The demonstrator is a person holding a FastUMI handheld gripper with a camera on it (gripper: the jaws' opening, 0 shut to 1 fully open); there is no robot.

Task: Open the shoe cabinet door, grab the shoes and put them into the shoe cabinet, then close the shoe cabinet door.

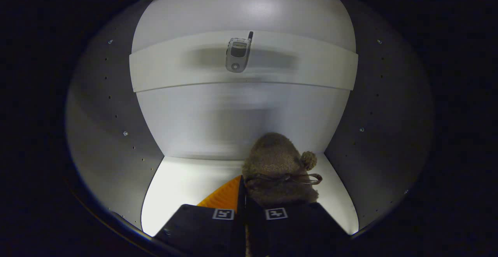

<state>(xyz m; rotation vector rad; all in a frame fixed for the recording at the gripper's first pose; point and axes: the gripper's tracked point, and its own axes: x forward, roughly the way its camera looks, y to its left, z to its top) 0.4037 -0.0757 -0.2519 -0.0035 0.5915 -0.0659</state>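
**Shoe inside the cabinet, release and door to come**

We're inside the shoe cabinet [109,132] now, door evidently open, pale walls all around the claw. Above and beyond the fingers runs a white shelf [311,74], and on it lies a small flip phone [237,54], well clear of the work. Down low, the fuzzy brown shoe [278,163] with its pom-pom and bow sits just ahead of the gripper [244,202], over the cabinet floor. The fingers are drawn close together, apparently pinching the shoe's heel. Nothing blocks the floor. Left to do, I'd judge: release, withdraw, close the door.
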